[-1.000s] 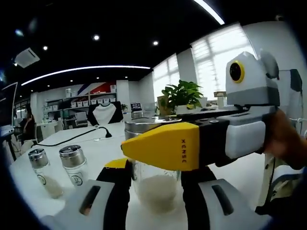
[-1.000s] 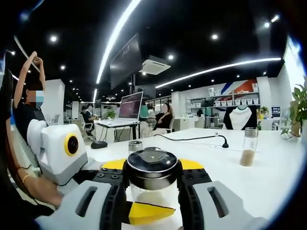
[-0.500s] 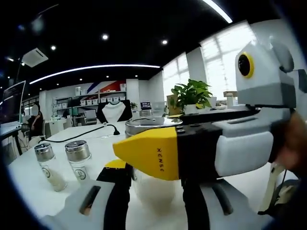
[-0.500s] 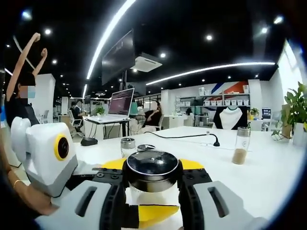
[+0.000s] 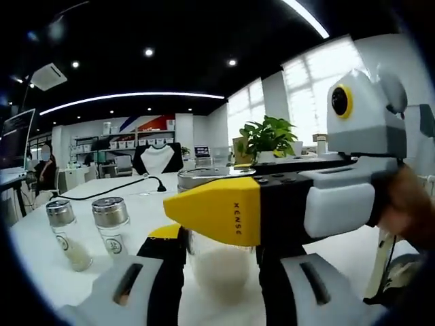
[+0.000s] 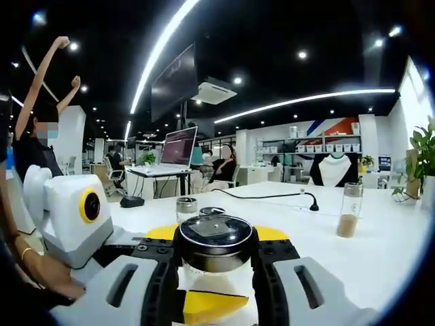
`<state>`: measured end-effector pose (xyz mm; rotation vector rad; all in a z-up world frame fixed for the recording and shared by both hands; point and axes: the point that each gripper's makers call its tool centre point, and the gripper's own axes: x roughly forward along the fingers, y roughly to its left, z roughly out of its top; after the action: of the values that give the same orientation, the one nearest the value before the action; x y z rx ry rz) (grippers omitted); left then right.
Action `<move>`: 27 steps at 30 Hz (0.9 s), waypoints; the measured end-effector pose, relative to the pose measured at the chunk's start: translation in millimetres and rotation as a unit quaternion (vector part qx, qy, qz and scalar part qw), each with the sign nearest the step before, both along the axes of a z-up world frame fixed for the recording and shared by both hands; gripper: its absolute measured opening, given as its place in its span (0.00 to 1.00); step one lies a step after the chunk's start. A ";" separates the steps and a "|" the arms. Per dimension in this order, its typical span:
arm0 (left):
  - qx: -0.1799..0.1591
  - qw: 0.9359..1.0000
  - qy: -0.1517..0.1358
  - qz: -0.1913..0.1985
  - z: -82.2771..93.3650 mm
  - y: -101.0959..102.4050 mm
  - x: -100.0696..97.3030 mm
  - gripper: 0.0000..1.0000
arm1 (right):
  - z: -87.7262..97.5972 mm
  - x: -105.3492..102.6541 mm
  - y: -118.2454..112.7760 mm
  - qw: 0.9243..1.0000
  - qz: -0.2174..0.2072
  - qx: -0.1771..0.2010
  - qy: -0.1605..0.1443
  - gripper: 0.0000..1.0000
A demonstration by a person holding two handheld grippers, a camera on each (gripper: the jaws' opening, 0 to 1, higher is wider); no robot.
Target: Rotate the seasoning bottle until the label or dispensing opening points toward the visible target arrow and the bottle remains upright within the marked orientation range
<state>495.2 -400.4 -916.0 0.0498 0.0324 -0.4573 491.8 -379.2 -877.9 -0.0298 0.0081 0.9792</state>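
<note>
Between the earlier frames and now, both views have shifted only slightly with the hands; the seasoning bottle [image 5: 219,261] stays between the same jaws and neither grip has changed.

Count, left gripper view, left to right: two small shakers [image 5: 61,231] [image 5: 112,224] with metal caps stand side by side on the white table [image 5: 41,268]; one seasoning bottle with pale granules stands at centre; one potted plant [image 5: 268,136] stands behind it.

Count, right gripper view, left to right: one person with raised arms [image 6: 37,129], one open laptop [image 6: 178,148], two small metal caps just behind the bottle lid [image 6: 215,239], one black cable [image 6: 272,197], one tall glass jar [image 6: 350,209] with brown contents, well apart to the right.

Left gripper [image 5: 219,255]: the bottle's glass body sits upright between its two jaws, which are closed against the body on both sides.

Right gripper [image 6: 216,261]: it enters the left gripper view from the right as a yellow-tipped jaw crossing in front of the bottle just under the lid. In its own view the jaws are closed on the dark lid collar, one at each side.
</note>
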 end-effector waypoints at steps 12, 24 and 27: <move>0.022 0.998 -0.017 -0.059 7.7 -0.9 0.1 0.44 | 0.6 -3.2 4.1 0.994 0.105 0.003 -0.002 0.38; 0.004 0.993 -0.016 -0.116 11.5 0.0 3.3 0.46 | -0.9 -5.2 6.8 0.982 0.190 -0.001 0.001 0.39; -0.024 0.990 0.004 -0.142 10.5 -3.2 2.4 0.46 | -1.0 -5.1 6.5 0.979 0.206 0.004 -0.001 0.39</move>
<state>497.6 -403.6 -905.5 0.0055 0.0226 -0.7425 486.8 -372.8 -878.9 -0.0254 -0.0035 1.3941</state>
